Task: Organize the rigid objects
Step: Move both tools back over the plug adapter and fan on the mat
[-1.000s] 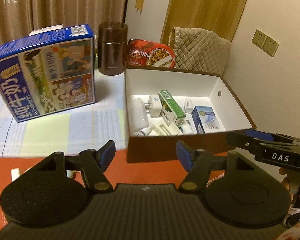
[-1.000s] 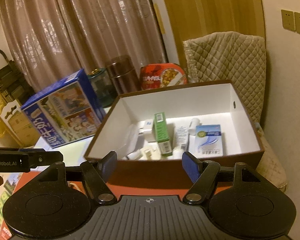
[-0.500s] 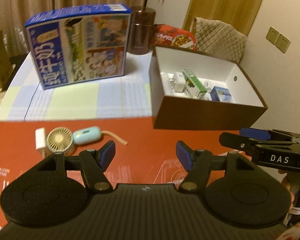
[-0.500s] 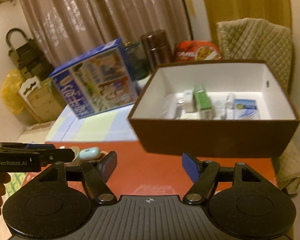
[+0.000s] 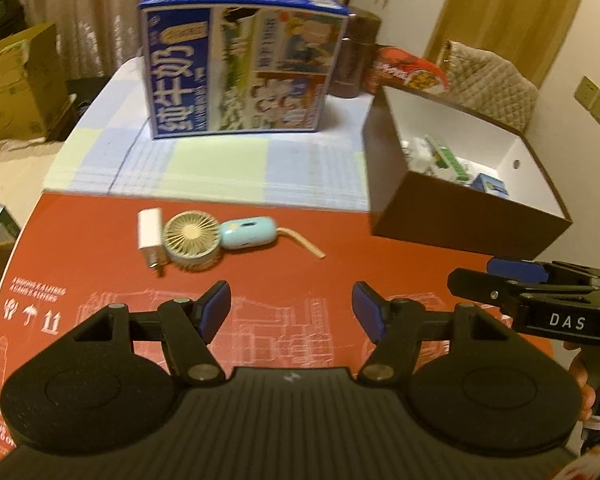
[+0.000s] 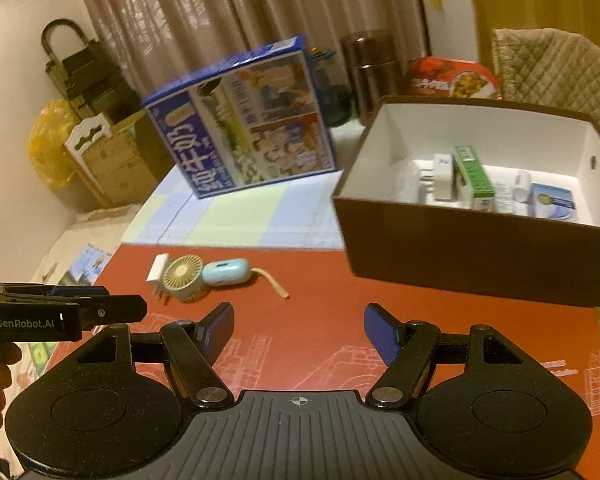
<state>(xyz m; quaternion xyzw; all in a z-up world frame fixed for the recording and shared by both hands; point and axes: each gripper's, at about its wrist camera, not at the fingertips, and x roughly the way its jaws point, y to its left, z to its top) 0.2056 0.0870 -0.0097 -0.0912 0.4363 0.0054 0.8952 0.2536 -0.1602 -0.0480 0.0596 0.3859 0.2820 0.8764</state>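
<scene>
**Three loose items wait on the red mat; both grippers free**

Curtained walls and a wooden door frame the bench (image 5: 204,152), which is covered by a pale checked cloth at the back and a glossy red printed mat in front. Left of centre on the mat lie a white plastic plug charger (image 5: 150,234), a round cream ribbed mini fan (image 5: 192,240) touching it, and a smooth turquoise oval gadget with a tan strap (image 5: 249,233). At the right stands a brown cardboard box with a white interior (image 6: 472,256), already holding small cartons and a plug.

The left hand-held gripper (image 5: 291,312) and the right hand-held gripper (image 6: 299,330) both hover with blue pads apart, empty. I judge this the approach to the next pick: descend on one hard-shelled item, clamp across its narrow sides, then carry it to the box.
</scene>
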